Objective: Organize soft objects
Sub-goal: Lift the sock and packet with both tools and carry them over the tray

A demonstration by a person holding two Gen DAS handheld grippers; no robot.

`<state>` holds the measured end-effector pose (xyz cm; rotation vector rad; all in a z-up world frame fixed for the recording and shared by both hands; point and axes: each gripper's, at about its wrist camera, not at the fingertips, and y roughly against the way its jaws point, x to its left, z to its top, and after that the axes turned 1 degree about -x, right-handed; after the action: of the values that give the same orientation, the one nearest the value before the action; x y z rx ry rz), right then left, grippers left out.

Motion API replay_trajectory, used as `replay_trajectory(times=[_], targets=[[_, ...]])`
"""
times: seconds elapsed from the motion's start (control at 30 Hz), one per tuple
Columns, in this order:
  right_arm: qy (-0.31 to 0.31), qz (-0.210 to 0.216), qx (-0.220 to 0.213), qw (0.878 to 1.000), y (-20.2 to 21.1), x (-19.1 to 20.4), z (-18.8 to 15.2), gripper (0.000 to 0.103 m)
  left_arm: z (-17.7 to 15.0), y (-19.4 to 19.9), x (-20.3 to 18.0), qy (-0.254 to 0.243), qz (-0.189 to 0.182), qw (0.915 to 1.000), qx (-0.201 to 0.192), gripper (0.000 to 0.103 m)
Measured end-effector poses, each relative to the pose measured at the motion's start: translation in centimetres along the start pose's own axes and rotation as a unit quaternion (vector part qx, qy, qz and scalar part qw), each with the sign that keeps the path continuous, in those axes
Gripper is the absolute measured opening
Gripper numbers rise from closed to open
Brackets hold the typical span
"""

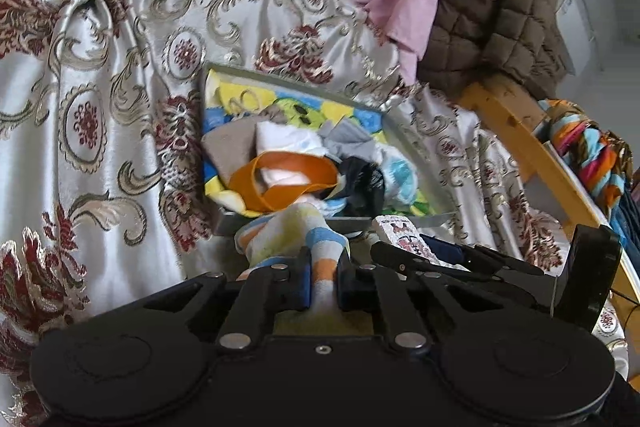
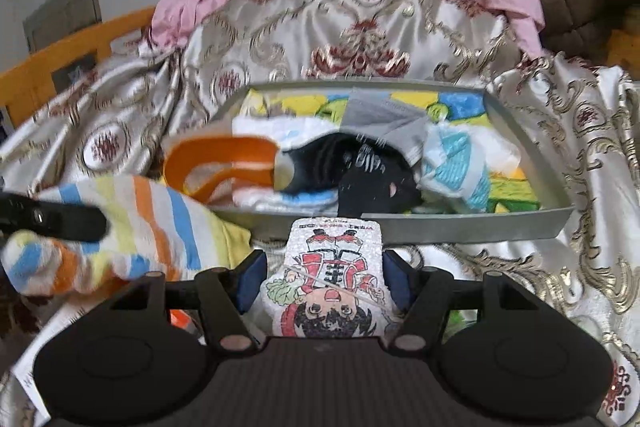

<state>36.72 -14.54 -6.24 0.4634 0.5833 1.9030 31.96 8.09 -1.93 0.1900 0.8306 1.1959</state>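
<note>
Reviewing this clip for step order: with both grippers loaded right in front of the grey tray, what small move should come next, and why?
Probably carry the striped sock forward over the grey tray near rim. The left gripper is shut on it, it hangs just short of the rim, and other soft items already fill the tray. The right gripper brackets a cartoon-print cloth, which could follow.

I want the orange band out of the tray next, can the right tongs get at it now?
Probably not yet: the right tongs are closed on the cartoon towel. The orange band itself lies uncovered atop the tray pile.
</note>
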Motion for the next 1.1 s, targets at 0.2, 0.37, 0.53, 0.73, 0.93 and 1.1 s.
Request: replay_trajectory(times=[0.2,0.37,0.53,0.73,0.93,1.1], targets=[[-0.009,0.003,-0.032,0.999,1.8,-0.4,0.9,0.067,0.2,1.9,-1.0,-0.017,-0.027,0.9986,-0.041,0.011],[-0.02,0.003,-0.049,0.999,2.7,-0.9,1.5,0.067,0.6,3.4,-2.1,-0.044,-0.042,0.994,-0.091,0.011],[-0.032,0.002,-0.069,0.997,3.6,-1.9,2.4,0.067,1.5,2.9,-2.8,-0.069,-0.021,0.9892,-0.128,0.011],[-0.051,-0.005,-0.081,0.995,3.7,-3.4,3.2,0.067,4.4,0.2,-3.4,-0.07,-0.022,0.9828,-0.17,0.011],[-0.068,-0.016,-0.083,0.994,3.1,-4.8,3.5,0.067,8.0,-4.7,-3.2,-0.086,-0.018,0.9811,-0.172,0.011],[-0.072,-0.026,-0.079,0.994,1.6,-5.7,6.0,0.067,11.0,-8.7,-2.0,-0.051,-0.028,0.9787,-0.197,0.012]])
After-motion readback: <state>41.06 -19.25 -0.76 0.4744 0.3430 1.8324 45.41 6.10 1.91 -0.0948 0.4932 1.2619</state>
